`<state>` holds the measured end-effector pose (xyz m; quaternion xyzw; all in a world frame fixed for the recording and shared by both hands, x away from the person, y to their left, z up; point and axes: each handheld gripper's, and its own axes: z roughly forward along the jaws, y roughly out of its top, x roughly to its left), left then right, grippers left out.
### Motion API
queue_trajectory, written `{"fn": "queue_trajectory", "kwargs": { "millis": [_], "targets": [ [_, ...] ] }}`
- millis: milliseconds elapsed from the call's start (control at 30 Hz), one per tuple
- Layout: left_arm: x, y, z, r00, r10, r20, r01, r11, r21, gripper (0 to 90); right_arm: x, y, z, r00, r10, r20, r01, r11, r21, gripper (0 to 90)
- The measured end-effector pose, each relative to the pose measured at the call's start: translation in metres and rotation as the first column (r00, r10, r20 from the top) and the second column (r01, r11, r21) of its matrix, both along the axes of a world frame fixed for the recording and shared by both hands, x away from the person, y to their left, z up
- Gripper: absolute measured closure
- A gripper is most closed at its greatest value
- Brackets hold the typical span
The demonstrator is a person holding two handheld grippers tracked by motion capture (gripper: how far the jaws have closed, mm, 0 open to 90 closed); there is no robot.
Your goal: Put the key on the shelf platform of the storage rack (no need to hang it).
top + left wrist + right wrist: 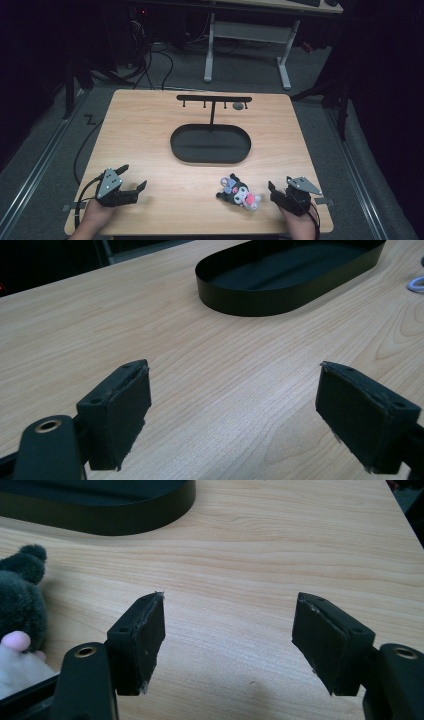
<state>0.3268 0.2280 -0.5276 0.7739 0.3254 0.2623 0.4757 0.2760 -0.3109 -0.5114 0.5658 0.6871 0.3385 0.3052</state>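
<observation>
plush toy (20,610) cut off at left edge.

On the table (150,125), the oval tray (210,144) lies ahead of both grippers, forward and to the right of the left gripper (135,182) and forward and to the left of the right gripper (272,189). A hook rack (214,99) rises from the tray's far side. The plush toy (239,193) lies just left of the right gripper, well right of the left one.
</observation>
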Motion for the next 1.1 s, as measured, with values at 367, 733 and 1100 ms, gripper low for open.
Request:
{"fn": "queue_trajectory", "kwargs": {
  "millis": [367,733,1100],
  "targets": [
    [0.002,-0.001,0.0,0.9999,-0.002,-0.011,0.002,1.0,0.005,15.5,-0.004,0.004,0.001,1.0,0.01,0.003,-0.01,1.0,-0.021,29.6],
    [0.002,-0.002,0.0,0.9999,-0.004,-0.011,0.004,1.0,0.008,15.5,-0.015,0.008,0.017,0.9982,0.036,0.049,-0.037,0.999,0.029,34.9],
    [0.002,-0.002,0.0,0.9999,-0.002,-0.011,0.002,0.9999,0.01,15.5,-0.03,0.057,0.036,0.9746,0.217,0.055,-0.222,0.968,0.118,52.9]
  ]
}}
